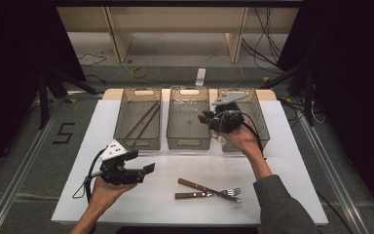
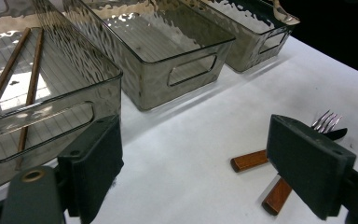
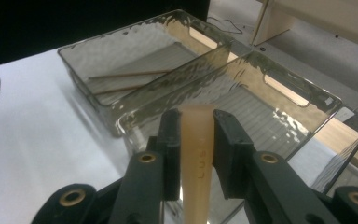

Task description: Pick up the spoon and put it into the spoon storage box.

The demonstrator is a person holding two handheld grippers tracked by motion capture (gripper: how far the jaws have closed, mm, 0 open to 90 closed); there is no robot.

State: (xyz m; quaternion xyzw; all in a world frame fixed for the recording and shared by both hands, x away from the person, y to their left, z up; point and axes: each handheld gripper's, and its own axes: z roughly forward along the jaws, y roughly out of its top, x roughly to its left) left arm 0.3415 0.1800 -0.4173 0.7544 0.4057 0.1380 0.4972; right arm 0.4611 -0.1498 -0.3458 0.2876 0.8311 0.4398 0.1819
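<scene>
Table [image 1: 102, 136] covered in white carries three smoky clear bins in a row at its far side: the left bin [image 1: 137, 118] holds two chopsticks [image 1: 143, 120], the middle bin [image 1: 188, 118] sits beside it, and the right bin [image 1: 255, 114] is partly behind the right hand. Right gripper [image 3: 196, 130] hovers over the middle bin with its jaws clamped on a tan, flat handle [image 3: 197, 154] that stands between them. Left gripper [image 1: 143, 169], at the near left, is spread wide around nothing, with two wooden-handled forks [image 1: 209, 190] lying crossed on the table to its right, well apart from it.
</scene>
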